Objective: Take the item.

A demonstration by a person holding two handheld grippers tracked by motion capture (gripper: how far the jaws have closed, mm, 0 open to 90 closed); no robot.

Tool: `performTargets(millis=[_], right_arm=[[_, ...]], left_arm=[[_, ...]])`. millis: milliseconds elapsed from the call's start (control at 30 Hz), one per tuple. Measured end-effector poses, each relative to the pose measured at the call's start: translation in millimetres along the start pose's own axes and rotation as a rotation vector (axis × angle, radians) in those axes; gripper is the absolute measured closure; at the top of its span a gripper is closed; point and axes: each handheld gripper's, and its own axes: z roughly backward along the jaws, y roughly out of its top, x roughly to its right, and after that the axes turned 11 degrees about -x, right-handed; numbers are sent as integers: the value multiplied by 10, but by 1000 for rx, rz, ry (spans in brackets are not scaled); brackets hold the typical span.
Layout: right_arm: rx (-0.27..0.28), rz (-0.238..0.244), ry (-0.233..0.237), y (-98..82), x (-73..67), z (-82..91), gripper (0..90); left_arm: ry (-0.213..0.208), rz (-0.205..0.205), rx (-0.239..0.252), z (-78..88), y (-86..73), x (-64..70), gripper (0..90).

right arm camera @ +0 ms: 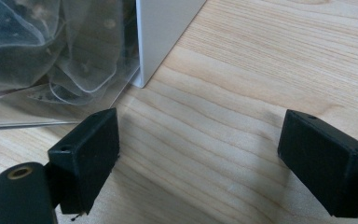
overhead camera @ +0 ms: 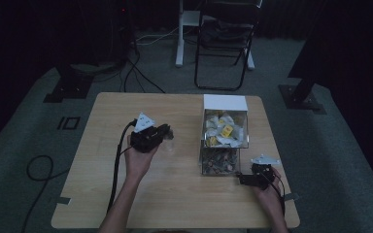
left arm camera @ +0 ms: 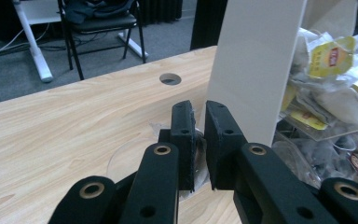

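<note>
A light wooden counter point(overhead camera: 175, 194) is seen from above, with a two-tier clear box point(overhead camera: 225, 141) with a white back panel standing at about 2 o'clock from the counter's middle. Its upper tier is filled with tea bags point(overhead camera: 225, 130) in white and yellow wrappers; darker packets point(overhead camera: 219, 160) are held in the lower tier, though what they are cannot be told.

The left tool point(overhead camera: 167, 133) is held in the left hand point(overhead camera: 140, 158) near the counter's middle, pointed toward 3 o'clock at the box and kept apart from it. In the left gripper view, the left tool's point(left arm camera: 199, 140) jaws are nearly together, and a thin clear item point(left arm camera: 135, 161), apparently a plastic lid or cup, is pinched between them; its edge is seen against the wood below. A round hole point(left arm camera: 170, 79) in the counter is seen beyond, beside the box's white panel point(left arm camera: 256, 60).

The right tool point(overhead camera: 243, 178) is held in the right hand point(overhead camera: 267, 194) at about 5 o'clock from the box, just beside its lower corner. In the right gripper view, the right tool's point(right arm camera: 200, 154) jaws are spread wide over bare wood, with nothing between them; the box's white corner point(right arm camera: 161, 32) and crumpled clear packets point(right arm camera: 51, 51) lie just ahead.

A black folding chair point(overhead camera: 223, 43) stands on the floor beyond the counter at 12 o'clock.
</note>
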Motion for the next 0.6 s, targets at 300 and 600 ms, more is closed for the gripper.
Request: performTargets(millis=[300,600], right_arm=[[-2,1,0,0,1,1,124],[-1,-1,0,0,0,1,124]], left_arm=[[17,13,-16,-102,20,-49,834],[35,15,-19,-160,90,-62,834]])
